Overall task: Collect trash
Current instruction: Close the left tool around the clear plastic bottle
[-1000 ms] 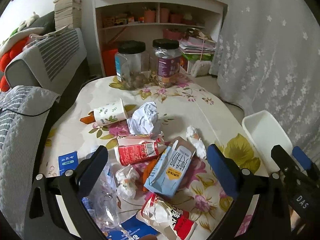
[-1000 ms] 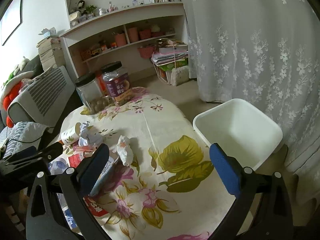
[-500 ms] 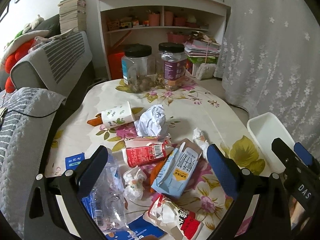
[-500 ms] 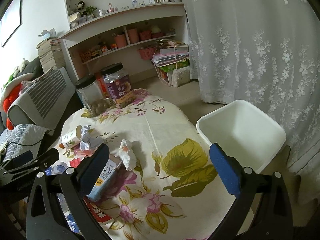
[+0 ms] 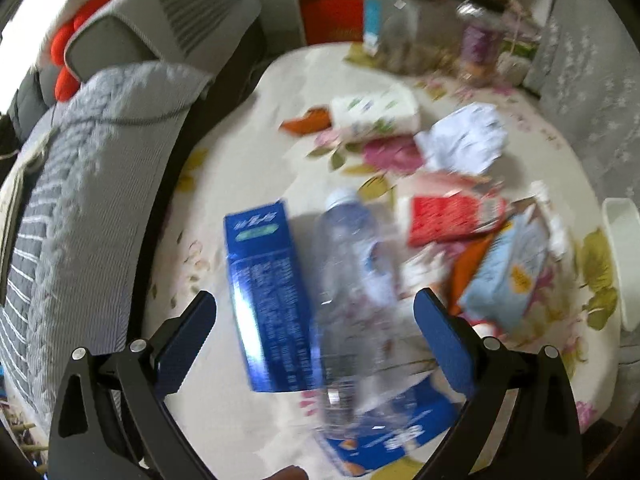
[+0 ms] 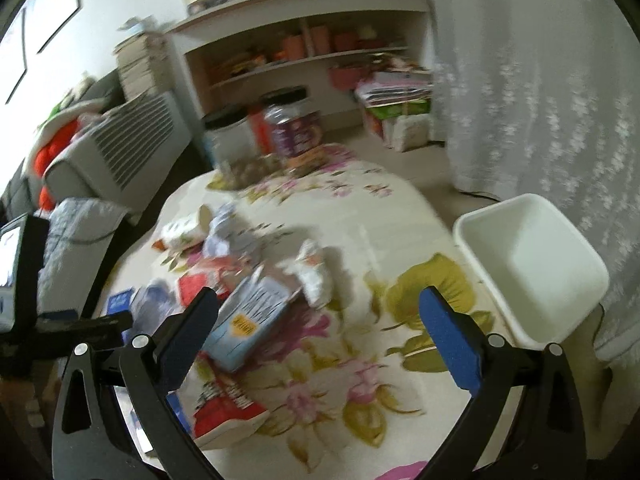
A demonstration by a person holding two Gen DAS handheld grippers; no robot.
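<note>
Trash lies on the floral table (image 5: 248, 152). My left gripper (image 5: 314, 330) is open, its jaws spread around a clear plastic bottle (image 5: 352, 288) and a blue carton (image 5: 266, 292), not touching them. A red packet (image 5: 448, 216), a light blue carton (image 5: 508, 276), crumpled paper (image 5: 464, 140) and a paper cup (image 5: 376, 112) lie beyond. My right gripper (image 6: 318, 330) is open and empty above the table, near the light blue carton (image 6: 252, 320) and a white wad (image 6: 314, 276). The white bin (image 6: 528, 264) stands to its right.
Two black-lidded jars (image 6: 294, 124) stand at the table's far end. A grey sofa (image 5: 80, 184) runs along the left edge. A shelf unit (image 6: 304, 40) and a lace curtain (image 6: 540, 80) stand behind. A red-white packet (image 6: 228, 408) lies near the front edge.
My left gripper has swung left and down towards the bottle and blue carton, with motion blur. My right gripper has shifted left a little, towards the trash pile.
</note>
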